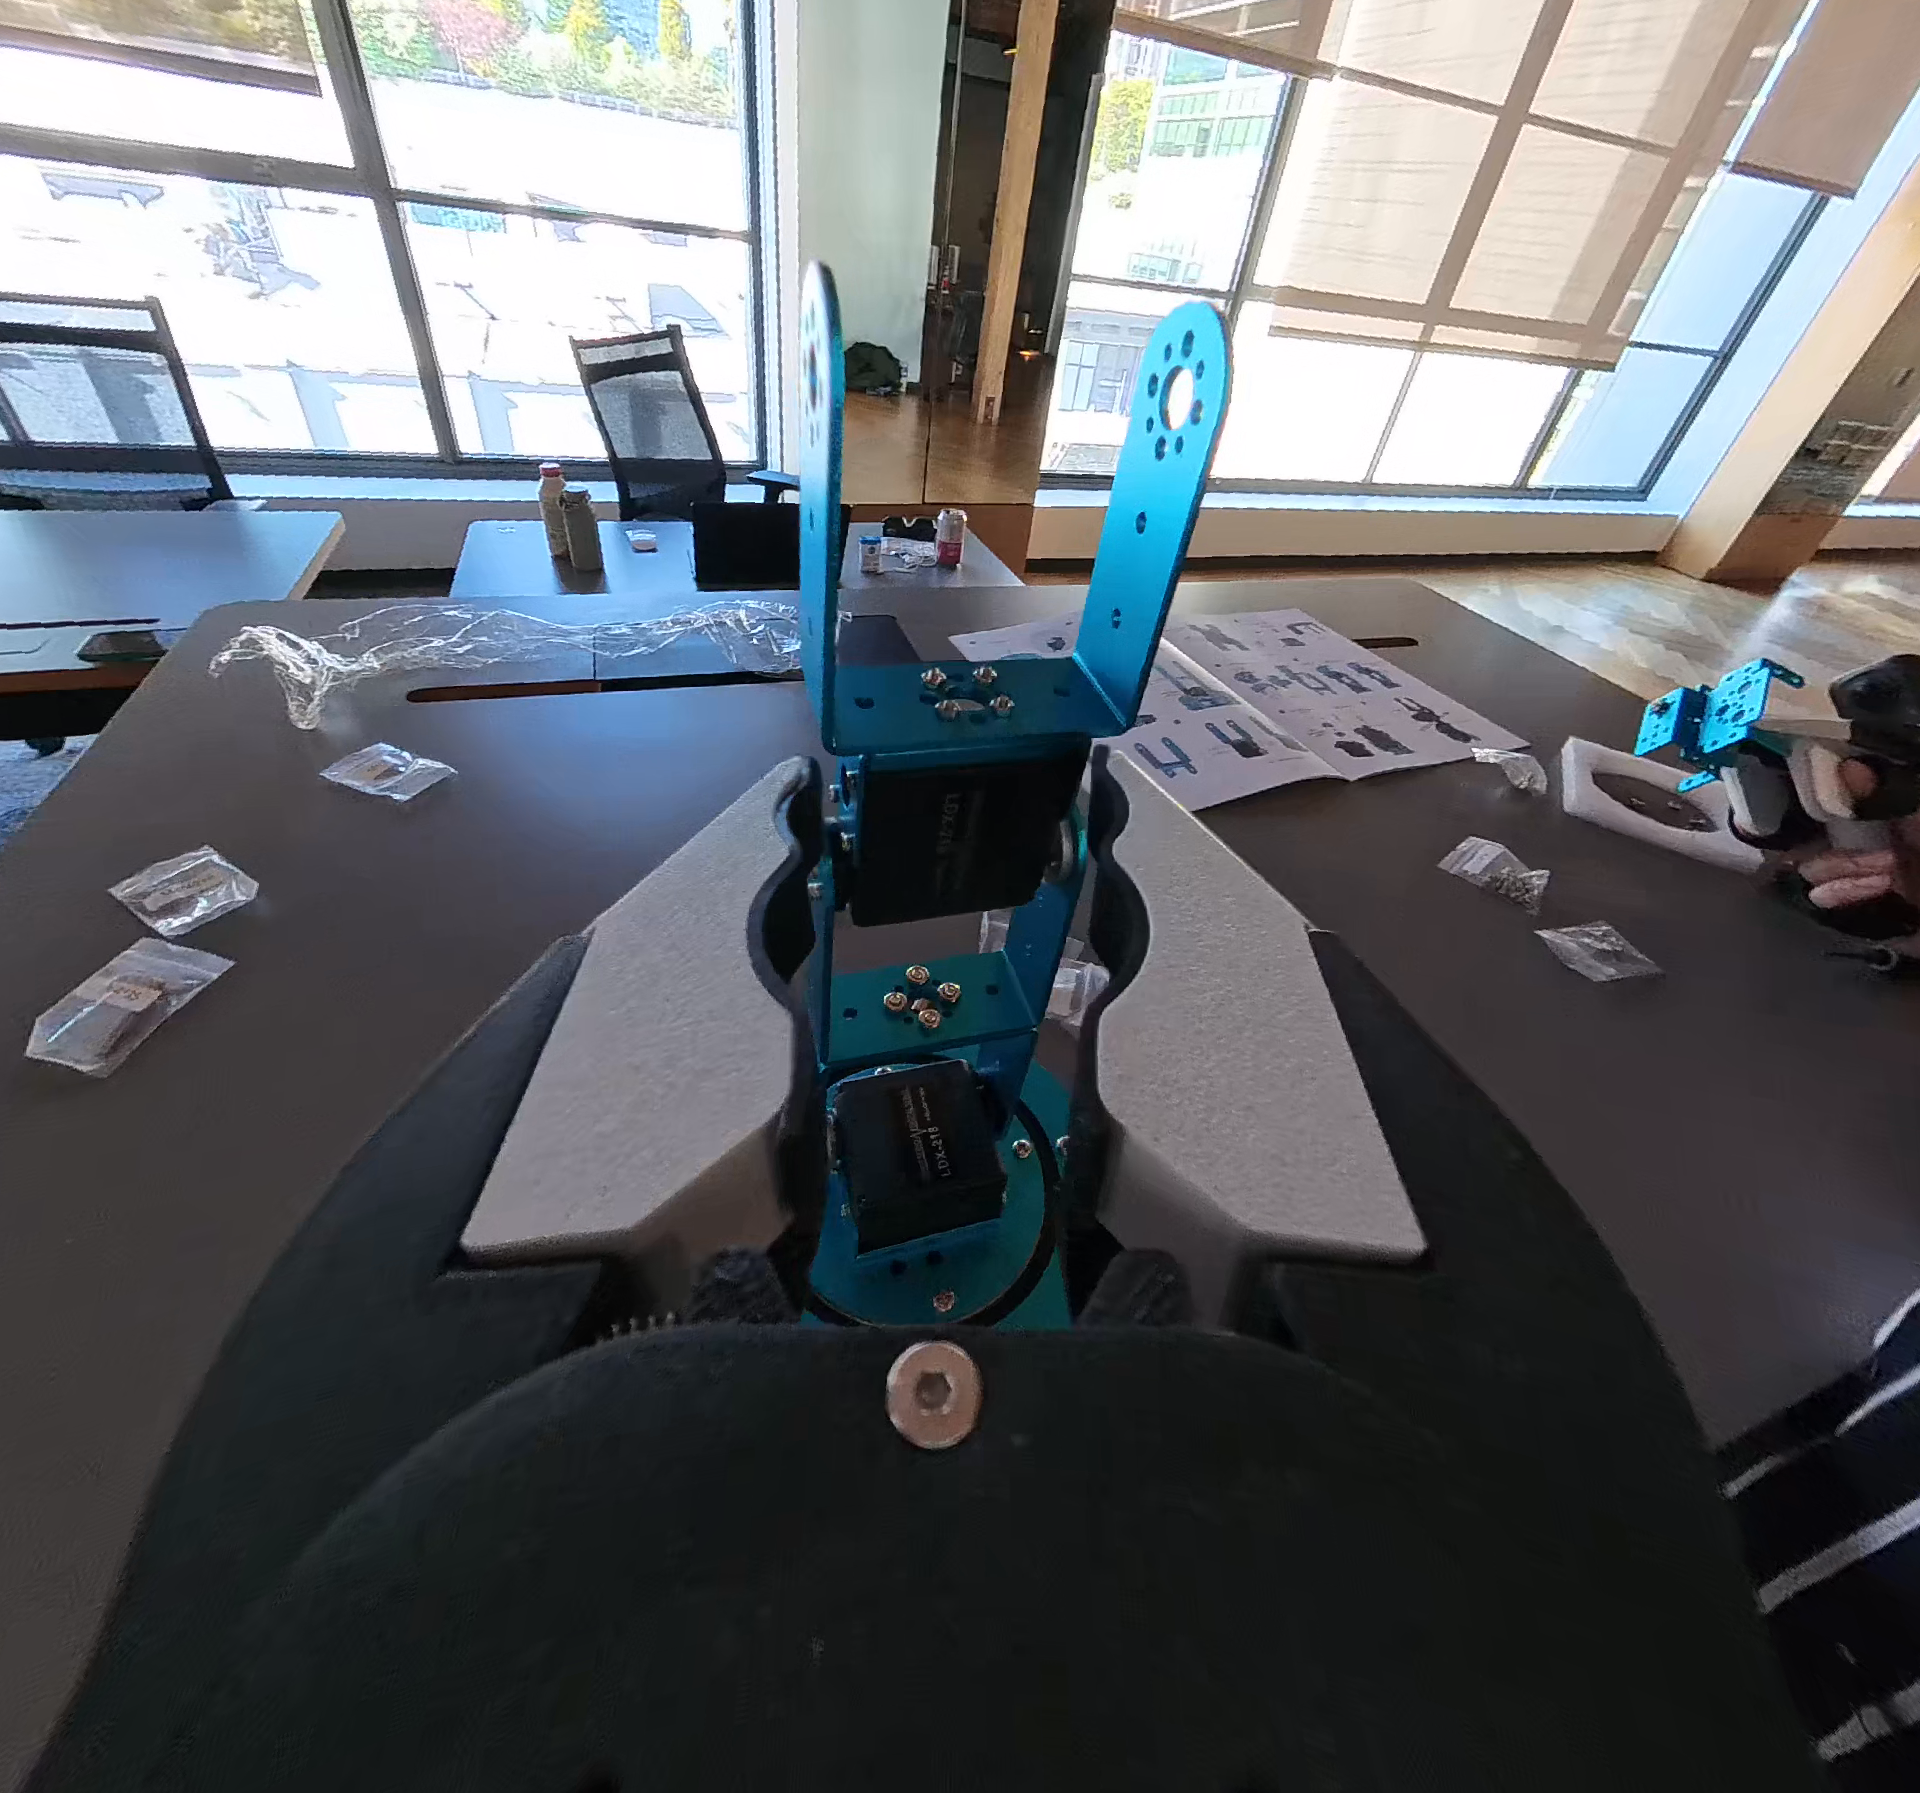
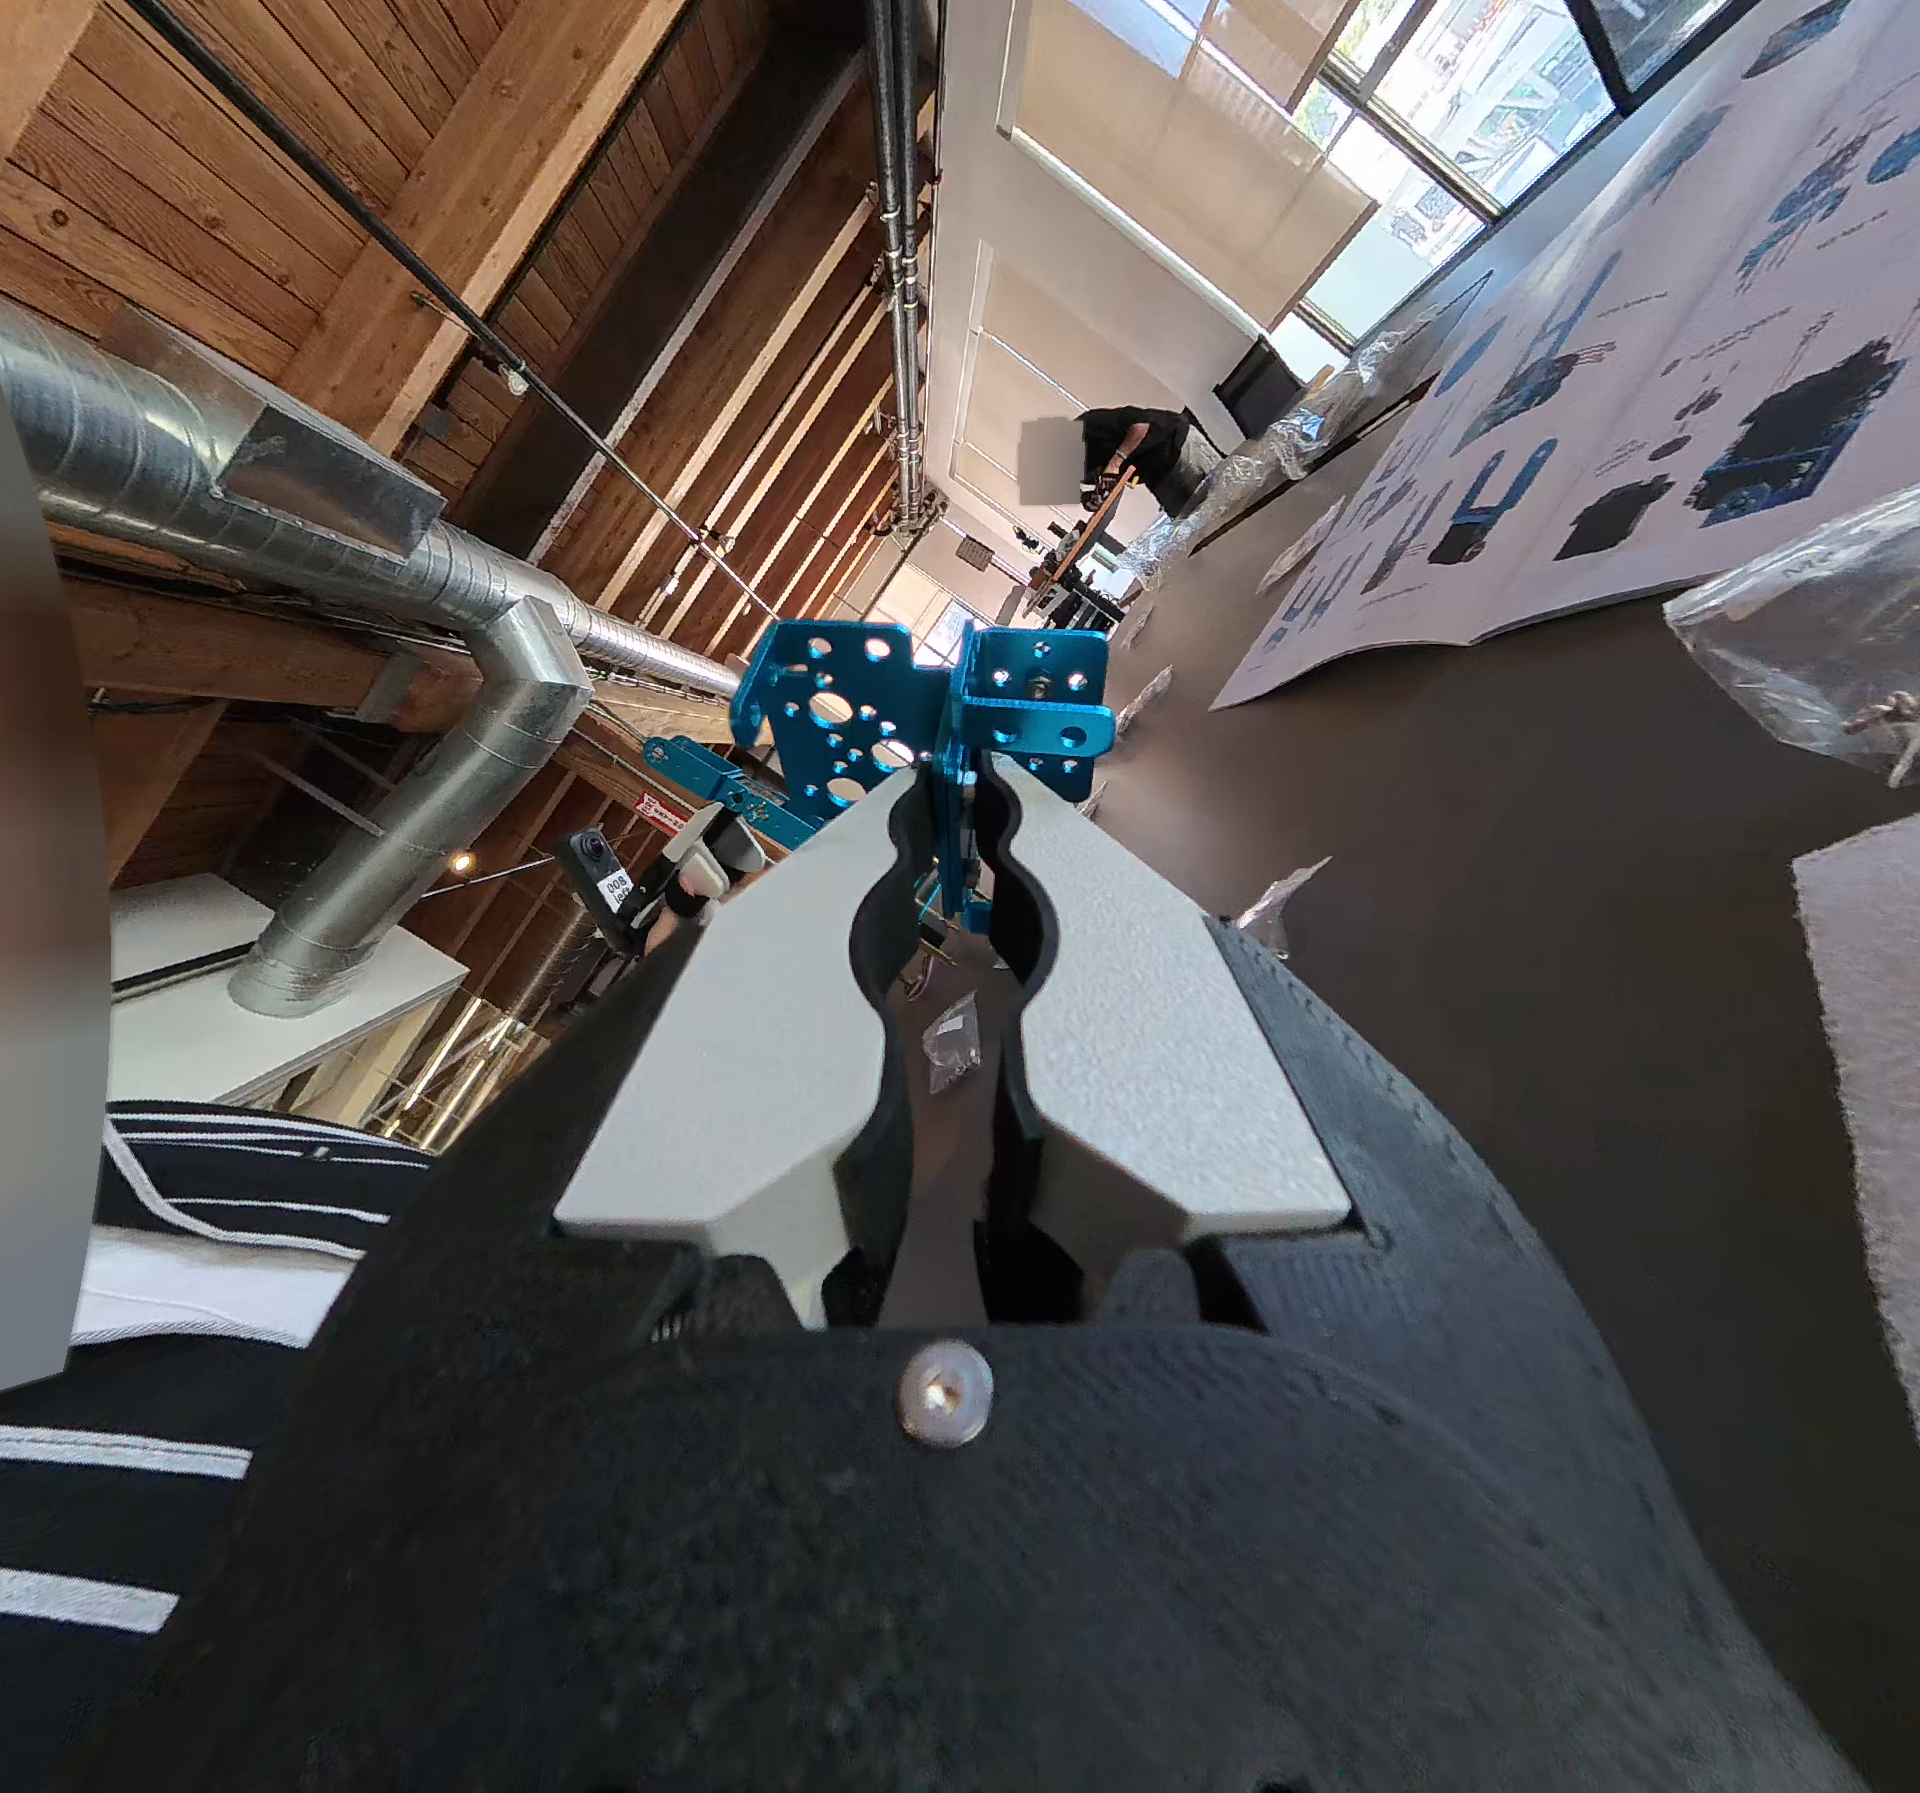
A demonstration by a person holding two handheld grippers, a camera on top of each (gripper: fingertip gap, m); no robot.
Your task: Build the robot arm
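Blue servo assembly (image 1: pixel 940 870) clamped in left tongs (image 1: pixel 948 808); right tongs (image 2: pixel 951 787) pinch blue bracket (image 2: pixel 1023 715), booklet (image 1: pixel 1288 694) beyond.

Dark table (image 1: pixel 520 808), open instruction booklet (image 1: pixel 1278 694), small plastic bags (image 1: pixel 182 889), office chair (image 1: pixel 649 424)

Booklet (image 1: pixel 1247 694) behind bracket assembly (image 1: pixel 935 870)

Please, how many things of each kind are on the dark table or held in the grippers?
Blue metal assemblies: 2, servo assembly in left gripper, bracket piece in right gripper
Small plastic bags: 7
Instruction sheet: 1
White foam tray: 1
Clear wrap: 1
Total: 12
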